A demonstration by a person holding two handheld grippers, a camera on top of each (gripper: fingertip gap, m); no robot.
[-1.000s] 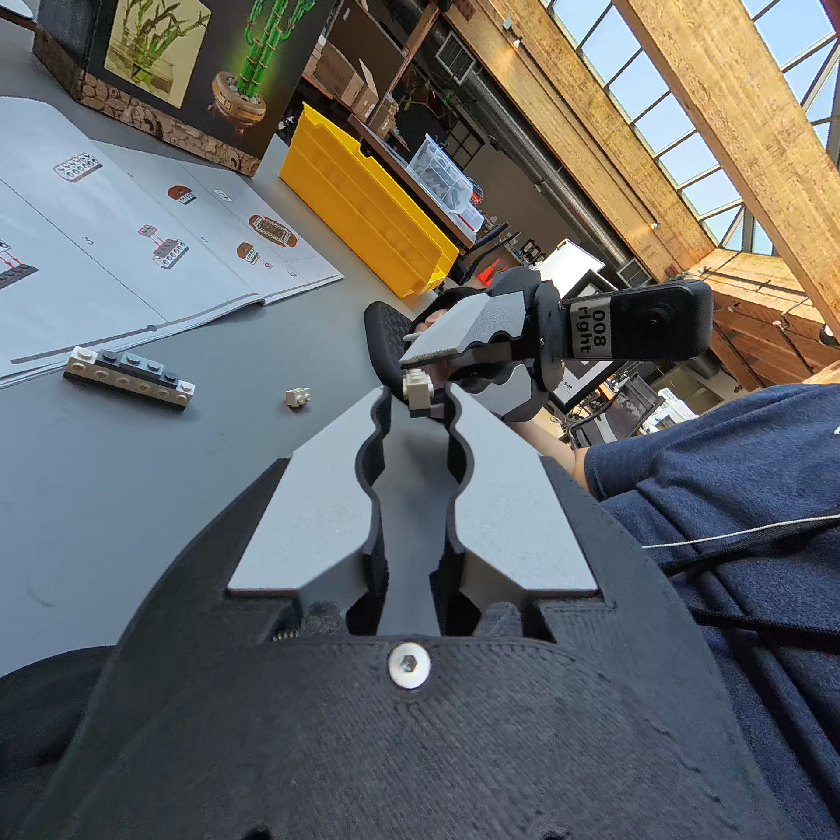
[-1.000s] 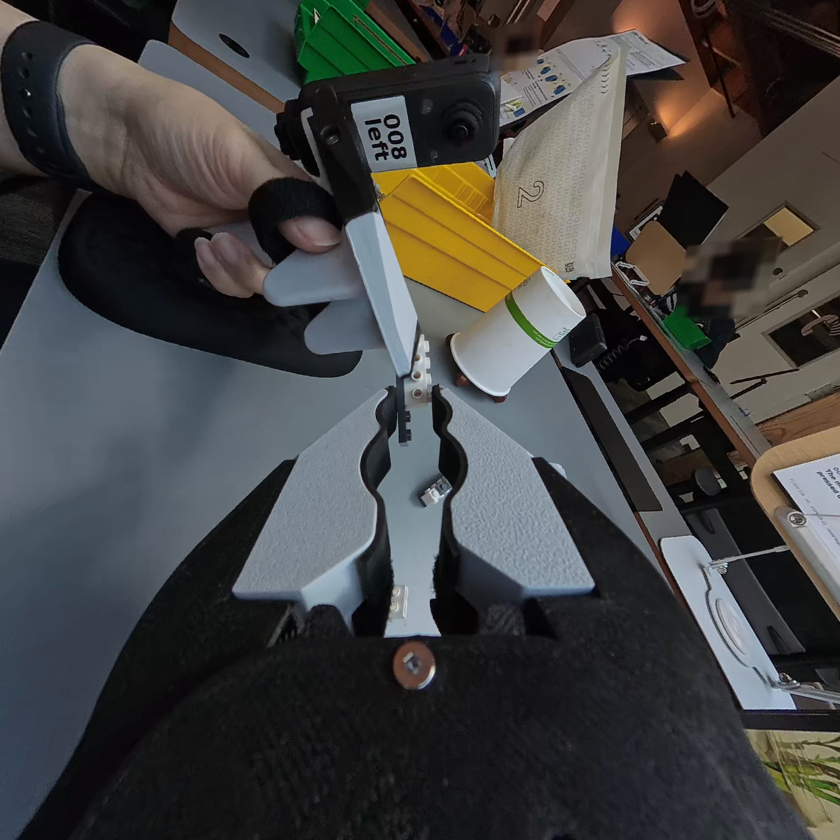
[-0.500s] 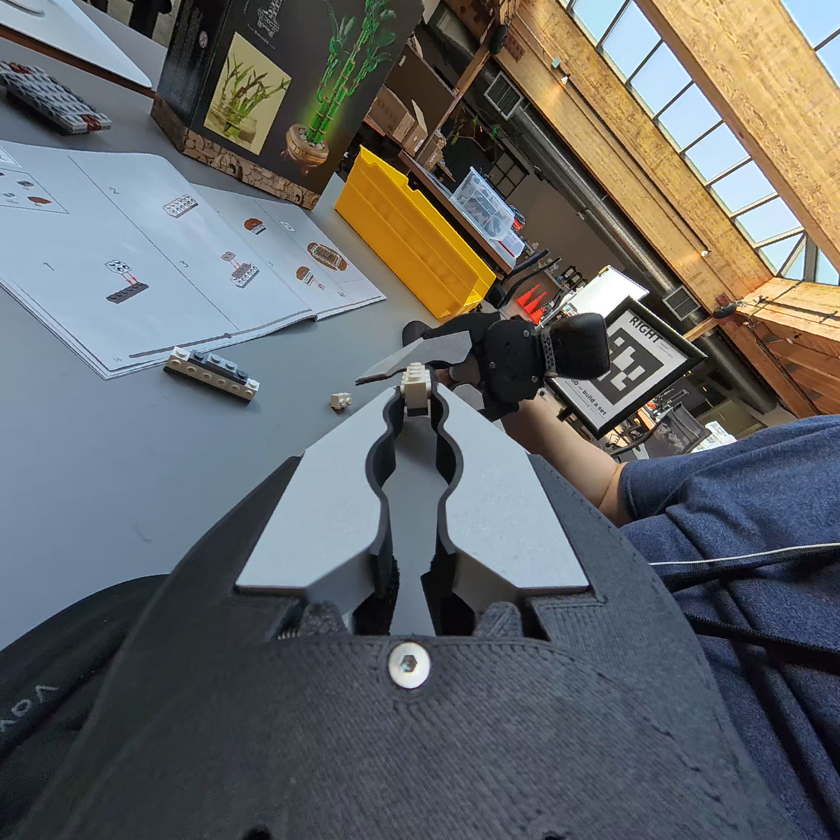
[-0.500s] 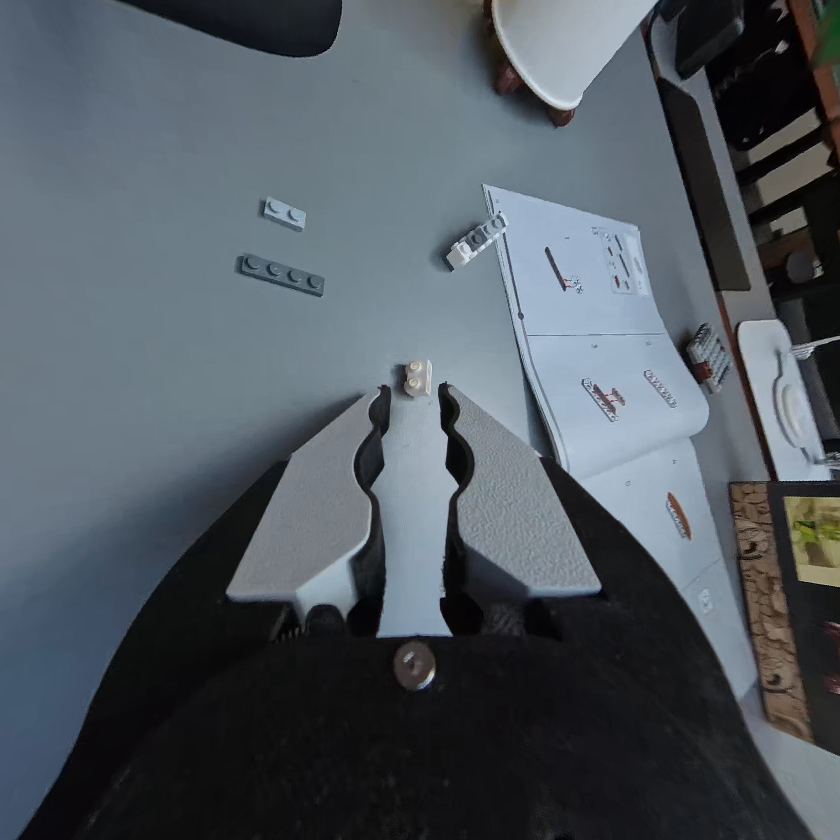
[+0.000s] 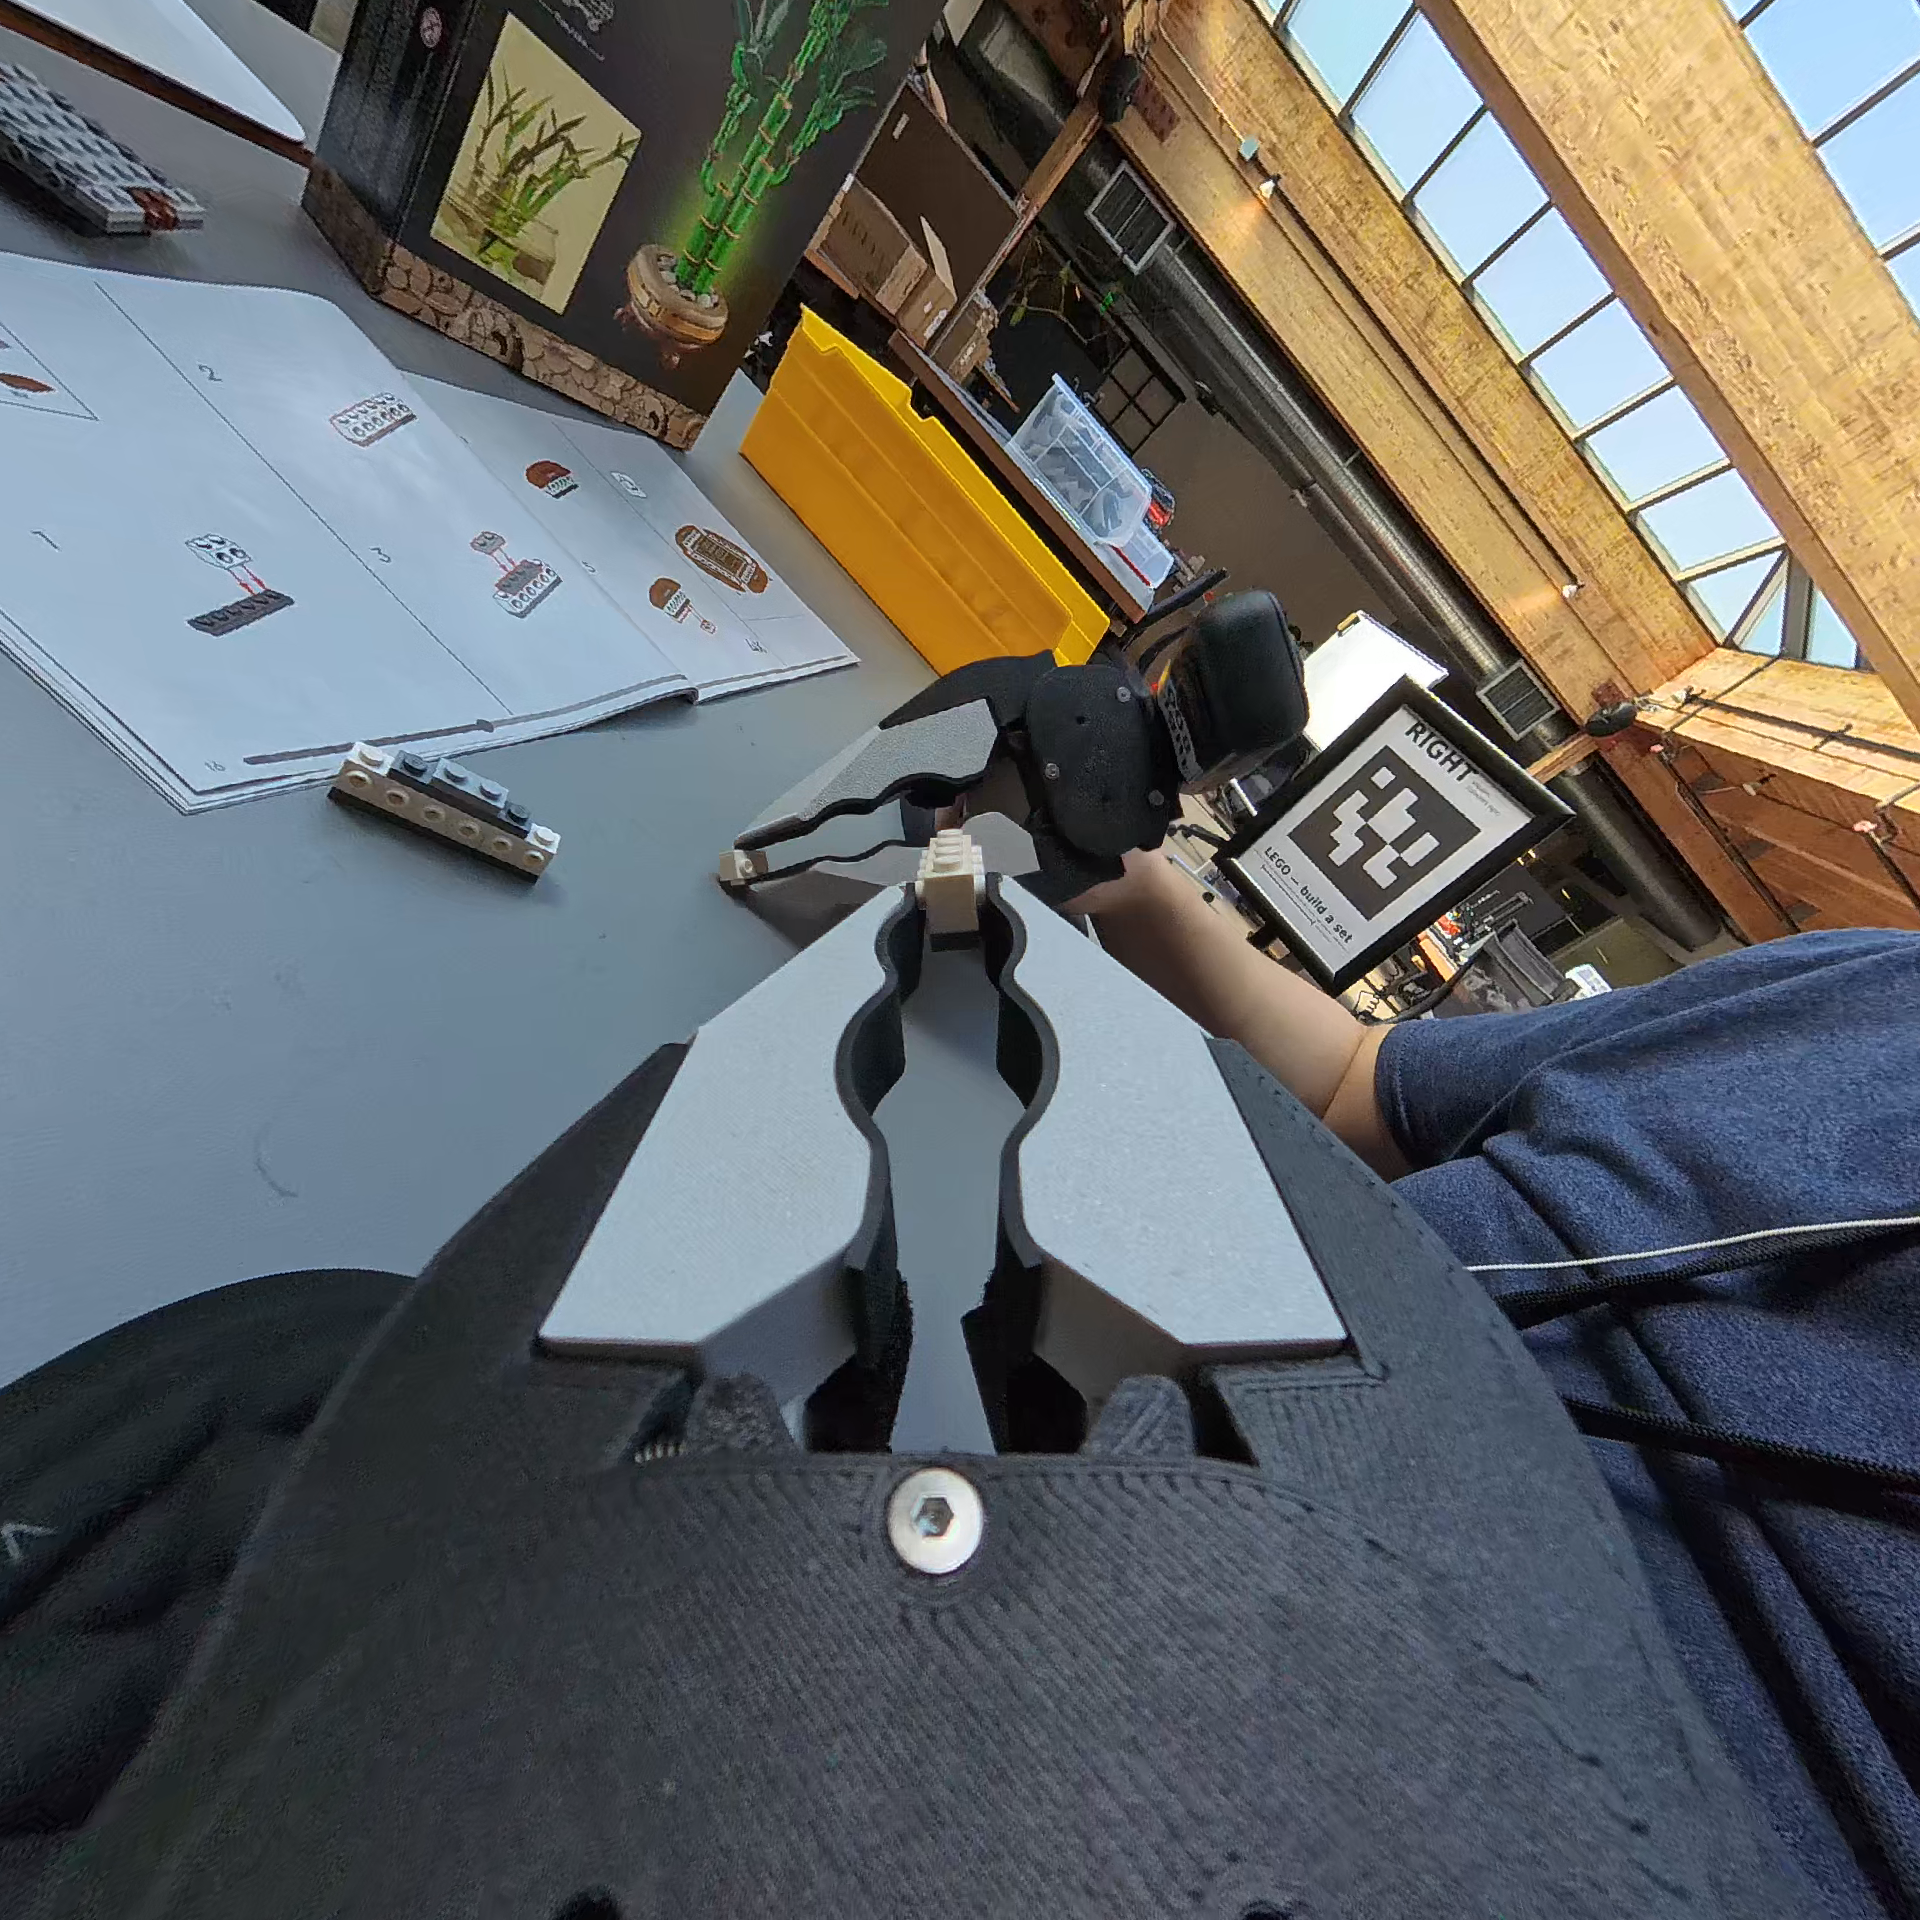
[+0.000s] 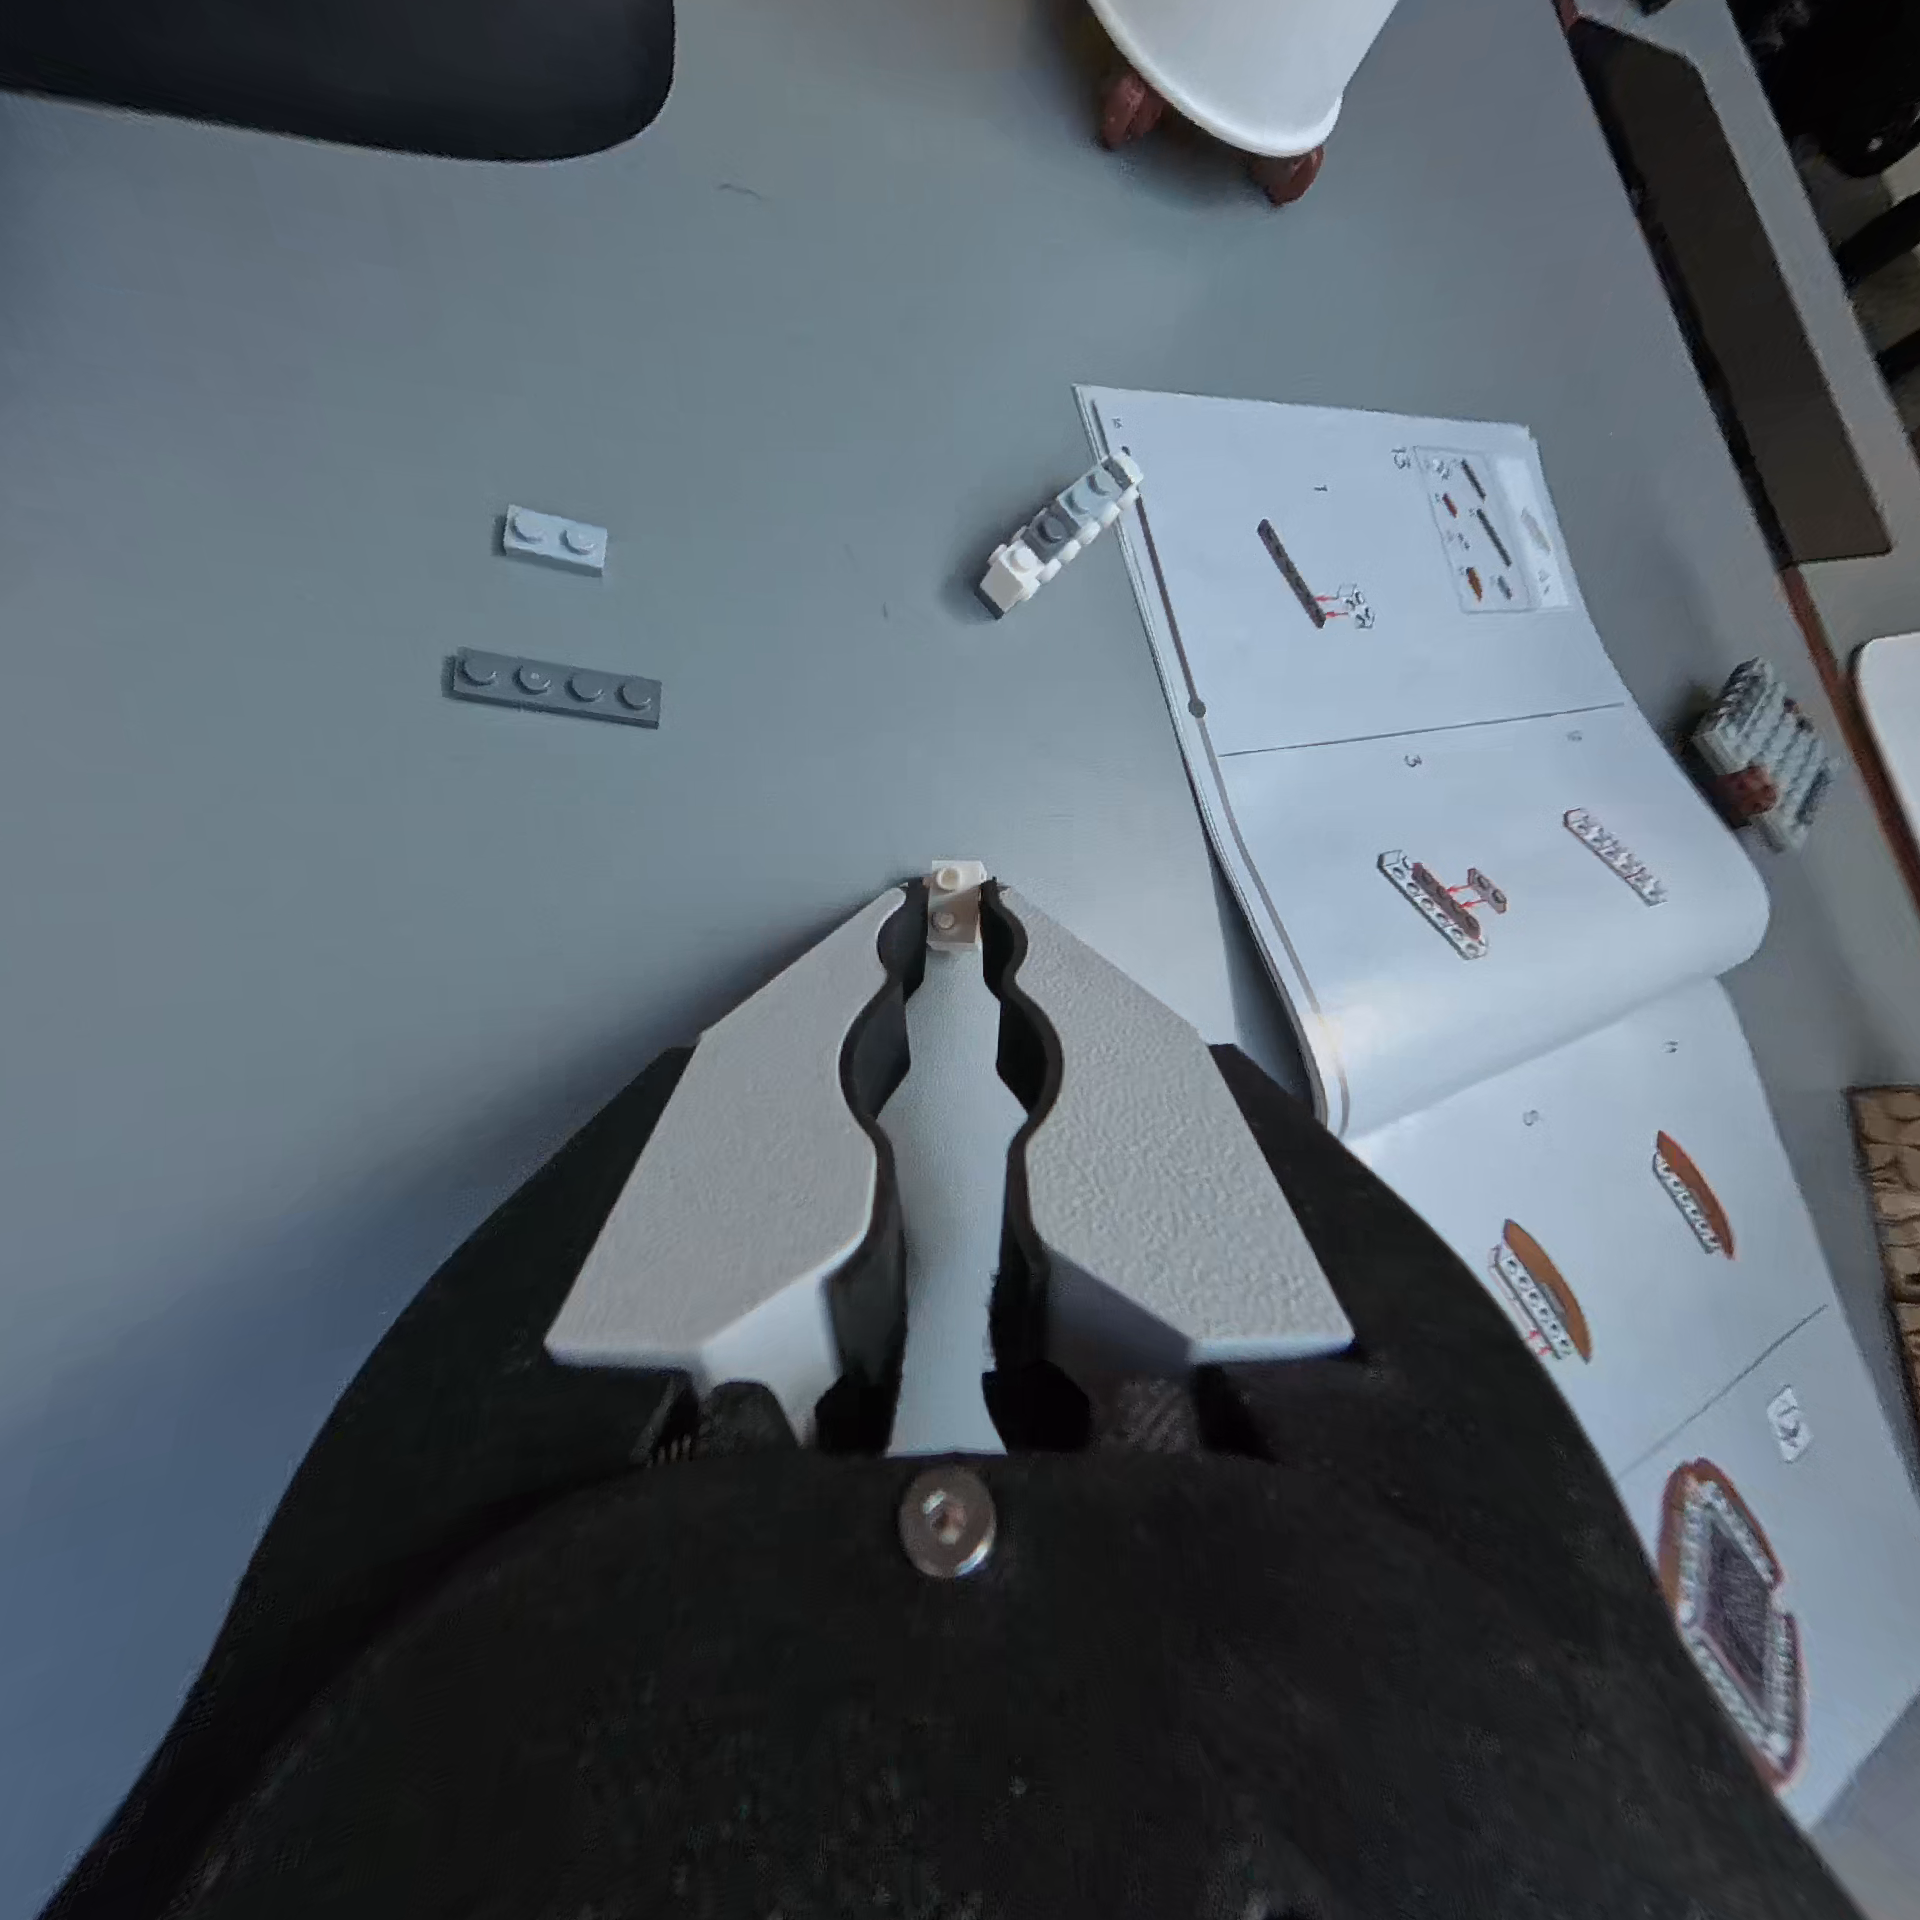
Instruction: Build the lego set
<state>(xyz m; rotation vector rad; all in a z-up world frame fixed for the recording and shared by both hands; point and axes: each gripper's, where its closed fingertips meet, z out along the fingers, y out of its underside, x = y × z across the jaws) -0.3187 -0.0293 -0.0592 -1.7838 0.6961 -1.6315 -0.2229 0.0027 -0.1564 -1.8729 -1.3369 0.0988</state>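
My left gripper is shut on a small white and black brick stack, held above the grey table. My right gripper is down at the table, with its tips closed on a small white two-stud brick. The left wrist view shows the right gripper with that brick at its tips on the table. A white and grey brick strip lies by the open instruction booklet. It also shows in the right wrist view.
A light grey two-stud plate and a dark grey four-stud plate lie left of the right gripper. The booklet lies to its right, with a grey assembly beyond it. A set box, a yellow bin, a white cup and a framed sign stand around. The gap from one gripper's tips to the other's is roughly 15 cm.
My right gripper left the left gripper, swung down to the table and closed its tips on the small white brick. The left gripper kept its brick stack.
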